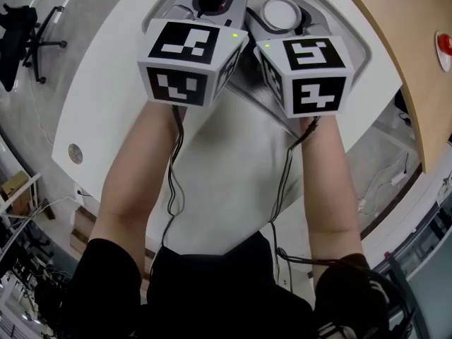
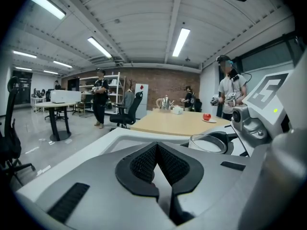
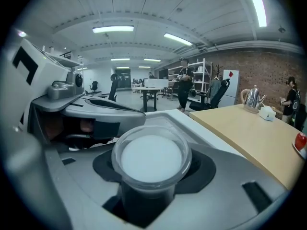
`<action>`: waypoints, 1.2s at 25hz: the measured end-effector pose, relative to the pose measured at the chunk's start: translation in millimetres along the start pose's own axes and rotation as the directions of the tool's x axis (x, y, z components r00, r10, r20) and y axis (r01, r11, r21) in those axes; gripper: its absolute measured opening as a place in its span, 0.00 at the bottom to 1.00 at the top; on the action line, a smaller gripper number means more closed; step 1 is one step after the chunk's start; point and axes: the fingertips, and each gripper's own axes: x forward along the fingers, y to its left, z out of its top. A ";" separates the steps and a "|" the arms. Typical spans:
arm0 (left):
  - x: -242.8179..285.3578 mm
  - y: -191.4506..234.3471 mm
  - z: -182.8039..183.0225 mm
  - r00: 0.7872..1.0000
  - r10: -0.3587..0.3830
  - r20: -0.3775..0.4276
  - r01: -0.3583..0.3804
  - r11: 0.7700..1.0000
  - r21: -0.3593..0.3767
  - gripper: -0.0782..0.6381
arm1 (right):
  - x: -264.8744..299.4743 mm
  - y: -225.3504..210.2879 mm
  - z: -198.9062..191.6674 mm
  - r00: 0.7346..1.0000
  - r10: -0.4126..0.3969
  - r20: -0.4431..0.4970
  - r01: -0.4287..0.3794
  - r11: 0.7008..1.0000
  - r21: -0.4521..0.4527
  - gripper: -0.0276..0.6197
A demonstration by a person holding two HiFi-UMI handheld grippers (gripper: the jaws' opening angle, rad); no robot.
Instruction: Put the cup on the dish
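Both arms are up over a white round-edged bench (image 1: 233, 168). The right hand-held gripper (image 3: 152, 150) is clamped on the clear cup (image 3: 151, 162), which sits upright between its jaws, up off the bench. The left hand-held gripper (image 2: 156, 147) is closed on nothing, pads touching. A wood-topped table (image 1: 395, 41) sits just beside the bench. The room's an open office: shiny grey floor (image 1: 42, 83), office chair (image 1: 28, 34), brick wall (image 2: 163, 87), strip lights (image 2: 181, 41).
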 end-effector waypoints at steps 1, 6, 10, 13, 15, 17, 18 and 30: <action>0.2 -0.5 -0.6 1.000 -0.001 -0.007 0.001 1.000 0.001 0.11 | -0.7 0.1 0.1 1.000 -0.004 0.005 0.004 1.000 0.005 0.43; 1.1 -6.5 0.8 1.000 -0.013 -0.022 0.013 1.000 0.001 0.11 | -12.8 -2.7 5.7 0.999 -0.002 0.046 0.002 1.000 0.002 0.43; 2.1 -4.3 3.5 1.000 -0.008 -0.013 0.008 1.000 -0.017 0.11 | -22.3 -5.3 11.6 0.998 0.002 0.067 -0.001 1.000 -0.017 0.43; -1.2 -1.8 4.3 1.000 -0.003 -0.008 0.003 0.999 -0.033 0.11 | -33.0 -5.7 20.9 0.995 -0.001 0.102 0.003 1.000 -0.013 0.43; -7.3 -0.1 7.3 1.000 0.005 -0.002 -0.005 0.999 -0.036 0.11 | -40.7 -5.5 29.4 0.992 -0.016 0.121 0.019 1.000 -0.021 0.43; -16.4 0.2 13.8 1.000 0.014 0.006 -0.013 0.999 -0.032 0.11 | -49.2 -4.2 37.5 0.990 -0.028 0.137 0.032 0.999 -0.026 0.43; -21.4 -0.1 18.1 1.000 0.016 0.009 -0.016 0.999 -0.030 0.11 | -53.9 -3.5 41.6 0.989 -0.029 0.145 0.033 0.999 -0.022 0.43; -100.6 -32.2 91.0 0.998 0.014 0.068 -0.012 0.999 -0.031 0.11 | -157.0 12.9 102.7 0.959 -0.103 0.264 0.099 0.995 0.030 0.39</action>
